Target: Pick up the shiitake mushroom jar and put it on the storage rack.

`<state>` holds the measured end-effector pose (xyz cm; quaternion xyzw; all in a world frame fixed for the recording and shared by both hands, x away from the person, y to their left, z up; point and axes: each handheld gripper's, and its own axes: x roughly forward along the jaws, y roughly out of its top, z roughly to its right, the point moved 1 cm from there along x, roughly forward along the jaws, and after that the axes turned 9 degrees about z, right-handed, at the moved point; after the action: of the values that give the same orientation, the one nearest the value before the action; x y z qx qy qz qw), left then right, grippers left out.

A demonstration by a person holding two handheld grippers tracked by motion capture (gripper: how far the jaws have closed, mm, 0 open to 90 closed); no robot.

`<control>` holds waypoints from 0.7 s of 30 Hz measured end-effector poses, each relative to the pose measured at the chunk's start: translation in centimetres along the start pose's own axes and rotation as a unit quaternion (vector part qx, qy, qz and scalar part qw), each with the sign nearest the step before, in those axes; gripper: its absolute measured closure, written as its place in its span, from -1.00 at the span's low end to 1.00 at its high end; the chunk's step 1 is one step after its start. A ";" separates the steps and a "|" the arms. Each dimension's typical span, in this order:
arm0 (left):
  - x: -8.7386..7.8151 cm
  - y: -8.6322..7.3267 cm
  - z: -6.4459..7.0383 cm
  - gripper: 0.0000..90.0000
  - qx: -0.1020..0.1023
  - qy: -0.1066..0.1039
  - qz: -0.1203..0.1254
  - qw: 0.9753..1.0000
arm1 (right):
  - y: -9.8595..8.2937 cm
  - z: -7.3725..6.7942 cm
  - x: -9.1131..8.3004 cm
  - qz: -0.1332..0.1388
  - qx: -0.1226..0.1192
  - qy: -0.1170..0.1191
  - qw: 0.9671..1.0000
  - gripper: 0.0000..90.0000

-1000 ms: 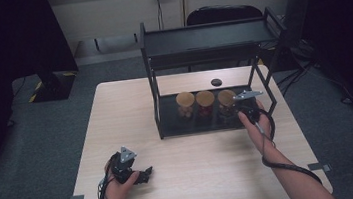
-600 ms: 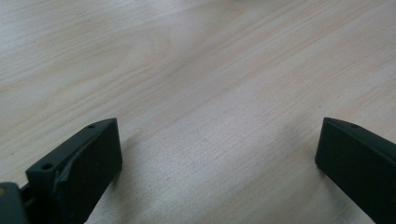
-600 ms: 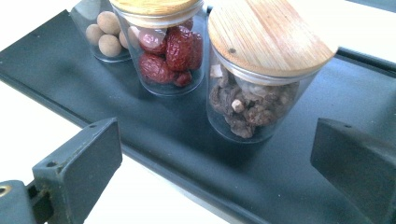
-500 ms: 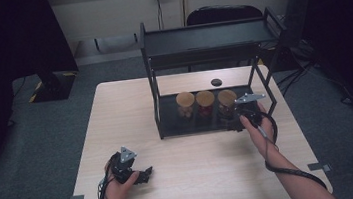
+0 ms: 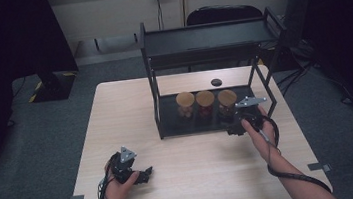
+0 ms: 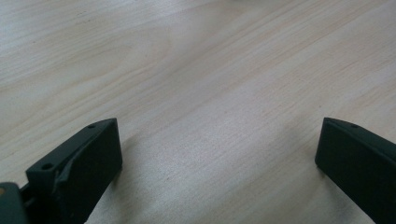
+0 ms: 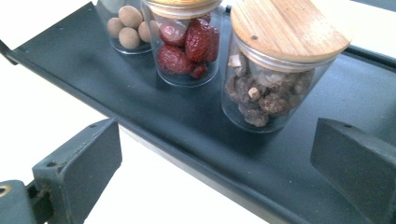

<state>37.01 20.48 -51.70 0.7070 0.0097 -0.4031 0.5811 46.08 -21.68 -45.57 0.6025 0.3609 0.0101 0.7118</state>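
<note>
Before the mushroom jar [image 7: 275,70], right gripper [image 7: 219,154] hovers, gaping.

My right gripper [image 7: 219,154] has open shelf [image 7: 140,107] ahead up to the nearest jar [image 7: 275,79]; the red-fruit jar [image 7: 189,46] crowds its left, and the rack's upper shelf [image 5: 208,43] caps the room above.
</note>
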 end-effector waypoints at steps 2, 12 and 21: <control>0.0 0.0 0.0 -1.00 0.000 0.000 0.000 1.000 | -0.1 -0.1 -0.2 0.001 0.000 0.002 1.000 -0.97; 0.0 0.0 0.0 -1.00 0.000 0.000 0.000 1.000 | -0.8 -0.3 -0.9 0.002 0.000 0.017 1.000 -0.97; 0.0 0.0 0.0 -0.99 0.000 0.000 0.000 1.000 | -1.6 -0.7 -1.4 0.000 -0.006 0.027 1.000 -0.97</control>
<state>37.01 20.48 -51.70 0.7070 0.0097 -0.4031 0.5811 44.02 -22.14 -46.24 0.5981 0.3795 0.0283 0.7053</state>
